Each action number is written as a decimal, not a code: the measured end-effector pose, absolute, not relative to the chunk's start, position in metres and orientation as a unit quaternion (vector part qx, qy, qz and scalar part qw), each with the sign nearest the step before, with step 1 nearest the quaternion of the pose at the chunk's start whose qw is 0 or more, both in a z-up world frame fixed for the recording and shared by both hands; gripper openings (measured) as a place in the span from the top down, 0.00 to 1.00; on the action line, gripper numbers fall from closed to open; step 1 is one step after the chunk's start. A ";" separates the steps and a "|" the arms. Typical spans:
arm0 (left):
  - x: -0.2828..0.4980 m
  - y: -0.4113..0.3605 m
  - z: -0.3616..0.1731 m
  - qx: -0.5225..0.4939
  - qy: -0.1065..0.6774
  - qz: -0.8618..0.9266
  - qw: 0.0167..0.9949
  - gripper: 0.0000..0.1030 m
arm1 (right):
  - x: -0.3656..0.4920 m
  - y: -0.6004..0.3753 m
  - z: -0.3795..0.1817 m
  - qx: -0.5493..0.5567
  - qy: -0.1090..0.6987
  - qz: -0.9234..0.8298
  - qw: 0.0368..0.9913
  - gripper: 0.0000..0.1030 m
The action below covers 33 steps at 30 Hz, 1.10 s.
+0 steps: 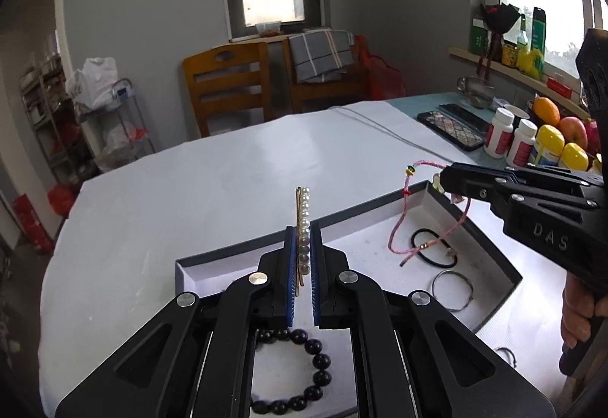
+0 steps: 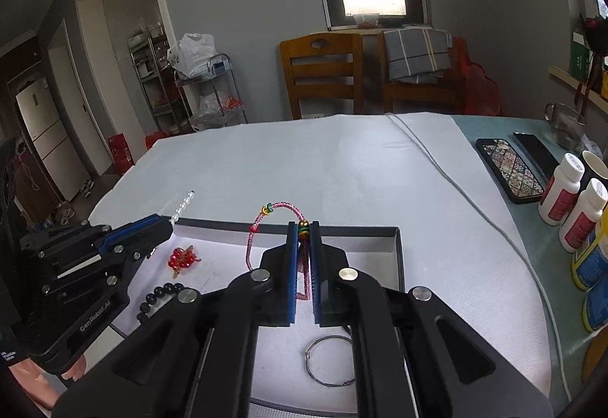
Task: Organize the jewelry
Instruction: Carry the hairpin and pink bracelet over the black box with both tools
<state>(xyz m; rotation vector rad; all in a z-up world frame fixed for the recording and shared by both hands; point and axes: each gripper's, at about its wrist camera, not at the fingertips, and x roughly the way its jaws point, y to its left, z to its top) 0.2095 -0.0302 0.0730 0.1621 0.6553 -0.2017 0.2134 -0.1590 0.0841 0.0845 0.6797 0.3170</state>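
Left wrist view: we see our left gripper [image 1: 303, 239] clamped on a pearl hair clip [image 1: 303, 224], round glossy beads on a thin gold bar | right gripper [image 2: 303, 239] pinching a pink braided cord bracelet [image 2: 266, 224] | both angled down over the shallow grey-walled box [image 2: 399, 250] | black bead bracelet [image 1: 311, 368], wire ring [image 2: 328, 361] lie inside.

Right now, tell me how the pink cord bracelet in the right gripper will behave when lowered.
The bracelet is probably floppy: it droops in a loop from the right gripper. Likely light, being thin cord with small beads. Its loose tail may snag the hair tie in the box.
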 end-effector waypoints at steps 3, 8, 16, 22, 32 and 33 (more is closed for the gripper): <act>0.218 -0.036 0.050 0.089 0.341 -0.095 0.931 0.93 | 0.219 -0.151 0.067 0.026 0.350 0.154 0.924 0.95; 0.226 -0.035 0.027 0.096 0.375 -0.095 0.917 0.93 | 0.225 -0.145 0.051 0.031 0.363 0.154 0.919 0.95; 0.229 -0.030 0.015 0.093 0.390 -0.093 0.911 0.93 | 0.228 -0.143 0.043 0.030 0.370 0.156 0.915 0.95; 0.232 -0.031 0.008 0.104 0.393 -0.089 0.909 0.93 | 0.230 -0.134 0.035 0.015 0.384 0.156 0.910 0.95; 0.232 -0.032 0.008 0.110 0.395 -0.086 0.908 0.93 | 0.230 -0.128 0.022 -0.009 0.398 0.144 0.906 0.95; 0.232 -0.033 0.008 0.111 0.396 -0.085 0.908 0.93 | 0.231 -0.129 0.021 -0.010 0.399 0.142 0.906 0.95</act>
